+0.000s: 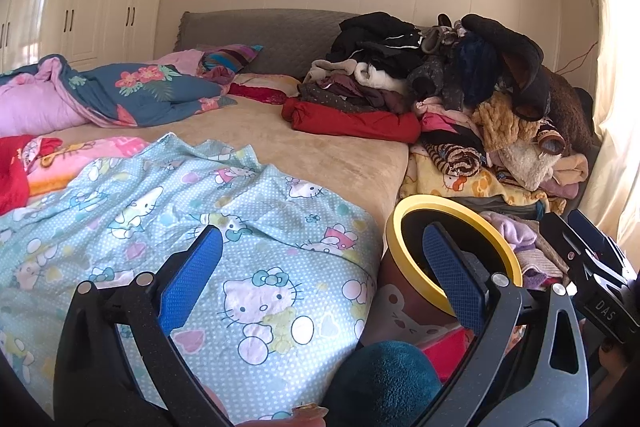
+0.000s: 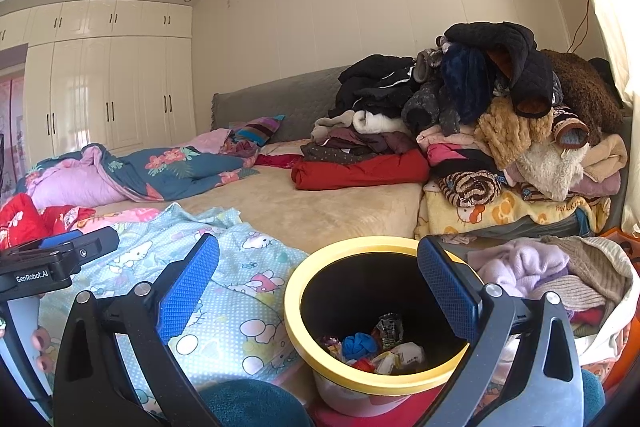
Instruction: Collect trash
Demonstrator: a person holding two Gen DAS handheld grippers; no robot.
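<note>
Round trash bin point(image 2: 374, 311) with yellow rim and black inside, upright beside the bed edge, partly filled: crumpled wrappers point(image 2: 402, 355), 1 blue scrunched piece point(image 2: 359, 344), 1 small dark packet point(image 2: 390, 329) lying at the bottom

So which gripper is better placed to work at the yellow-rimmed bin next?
Probably the right gripper: open and empty, it looks down into the yellow-rimmed bin, where wrappers lie. The left gripper, also open, faces the Hello Kitty sheet.

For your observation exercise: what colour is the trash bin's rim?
Yellow; the trash bin's rim shows best in the right wrist view.
</note>
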